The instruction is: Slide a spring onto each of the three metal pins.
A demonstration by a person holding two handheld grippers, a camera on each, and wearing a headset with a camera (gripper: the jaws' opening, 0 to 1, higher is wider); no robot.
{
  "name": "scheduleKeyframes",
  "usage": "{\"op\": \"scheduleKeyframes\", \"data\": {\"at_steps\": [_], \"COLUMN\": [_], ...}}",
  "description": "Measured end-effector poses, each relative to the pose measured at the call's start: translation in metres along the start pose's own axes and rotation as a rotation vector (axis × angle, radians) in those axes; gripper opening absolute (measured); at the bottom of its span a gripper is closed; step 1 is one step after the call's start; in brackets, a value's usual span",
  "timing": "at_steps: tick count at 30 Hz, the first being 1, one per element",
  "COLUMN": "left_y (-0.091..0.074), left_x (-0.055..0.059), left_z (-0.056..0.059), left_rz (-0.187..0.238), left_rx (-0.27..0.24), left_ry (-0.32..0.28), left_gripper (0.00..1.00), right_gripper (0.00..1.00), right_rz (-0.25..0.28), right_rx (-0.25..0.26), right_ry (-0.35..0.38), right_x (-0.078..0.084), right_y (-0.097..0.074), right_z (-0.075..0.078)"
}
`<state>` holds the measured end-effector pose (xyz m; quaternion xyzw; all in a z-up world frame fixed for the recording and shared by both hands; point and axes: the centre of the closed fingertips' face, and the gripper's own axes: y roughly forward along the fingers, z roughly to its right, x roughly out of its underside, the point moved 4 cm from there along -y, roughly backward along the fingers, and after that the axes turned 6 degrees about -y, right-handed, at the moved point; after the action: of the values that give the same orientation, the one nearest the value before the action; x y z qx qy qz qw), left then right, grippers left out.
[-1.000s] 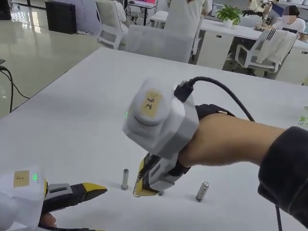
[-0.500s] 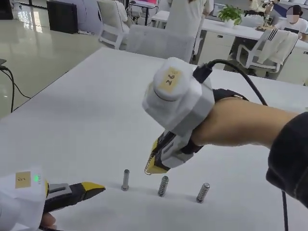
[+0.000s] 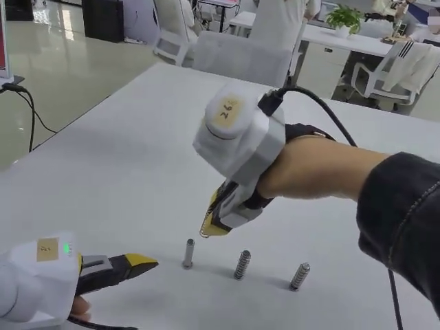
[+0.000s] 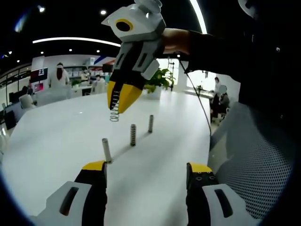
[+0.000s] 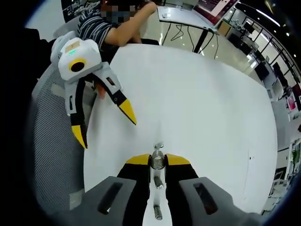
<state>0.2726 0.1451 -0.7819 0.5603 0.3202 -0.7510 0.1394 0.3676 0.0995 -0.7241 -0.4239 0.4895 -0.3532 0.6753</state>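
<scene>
A loose spring (image 4: 114,113) is gripped between the yellow tips of the right gripper (image 3: 210,227), whose jaws are drawn in almost fully against the coil. In the right gripper view the spring is seen pinched between the two tips. This gripper is held in the air, tips down, above the white table (image 3: 117,158). The spring is hung clear of the surface, above and slightly to the far right of the bare metal pin (image 3: 188,253), and is not touching it.

That pin is stood upright at the left end of a row of three. The middle pin (image 3: 241,265) and the right-hand pin (image 3: 299,276) are each already sheathed in a spring.

The left gripper (image 4: 148,167) is kept low at the near left, pointed toward the row and stopped a little short of the bare pin. Its jaws are spread wide, and nothing is held between them.

A black cable (image 3: 323,120) is run from the right gripper's housing back over the person's forearm.
</scene>
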Motion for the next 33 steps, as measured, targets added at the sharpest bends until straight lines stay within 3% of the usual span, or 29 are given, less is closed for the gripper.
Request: {"op": "scheduleKeyframes", "data": {"at_steps": [16, 33], "left_y": [0.000, -0.001], "left_x": [0.000, 0.001], "left_z": [-0.002, -0.004], "left_rz": [0.004, 0.010], "left_rx": [-0.003, -0.005], "left_ry": [-0.009, -0.018], "left_gripper": [0.66, 0.65], "right_gripper": [0.08, 0.08], "right_rz": [-0.014, -0.039], "right_rx": [-0.031, -0.062], "right_ry": [-0.005, 0.014], "right_x": [-0.004, 0.000], "right_y": [0.030, 0.049], "right_z": [0.010, 0.013]}}
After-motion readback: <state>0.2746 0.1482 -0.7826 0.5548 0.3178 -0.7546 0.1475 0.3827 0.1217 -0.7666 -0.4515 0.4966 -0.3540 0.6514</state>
